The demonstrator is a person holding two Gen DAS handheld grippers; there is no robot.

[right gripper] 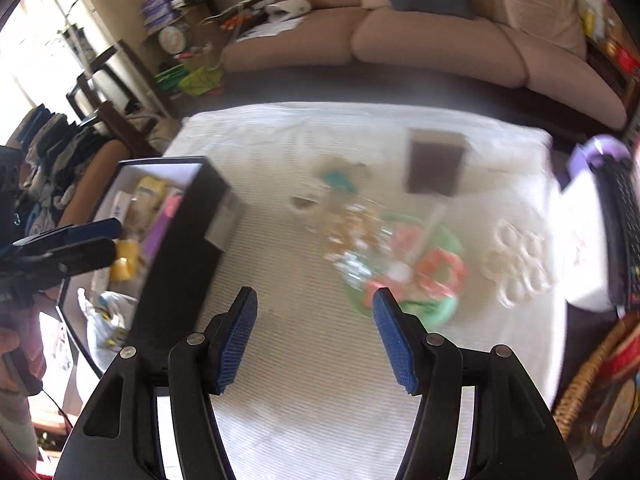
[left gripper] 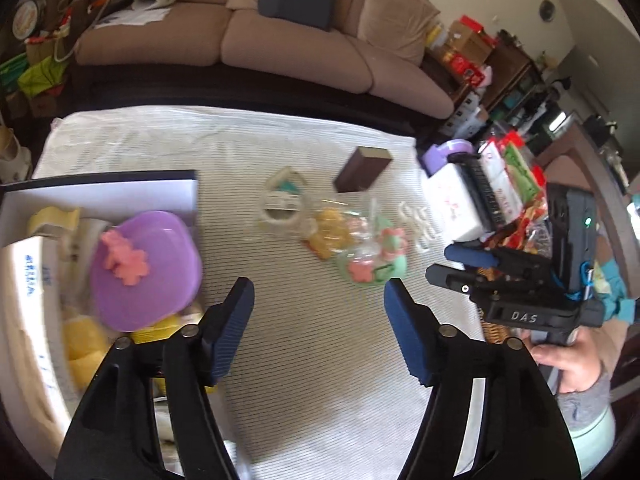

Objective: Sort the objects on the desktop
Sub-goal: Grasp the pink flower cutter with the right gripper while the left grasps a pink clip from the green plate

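Purple lid (left gripper: pixel 144 268) — clear in left view; right cam blurs it.

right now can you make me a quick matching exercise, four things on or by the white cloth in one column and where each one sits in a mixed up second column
Things:
1. purple lid
2. brown block
3. green packet
4. left gripper

Places or states:
A. on the white cloth, at the middle of the clutter
B. open, with nothing between its fingers
C. inside the box at the cloth's left edge
D. on the cloth's far side, nearest the sofa

Pairs: 1-C, 2-D, 3-A, 4-B
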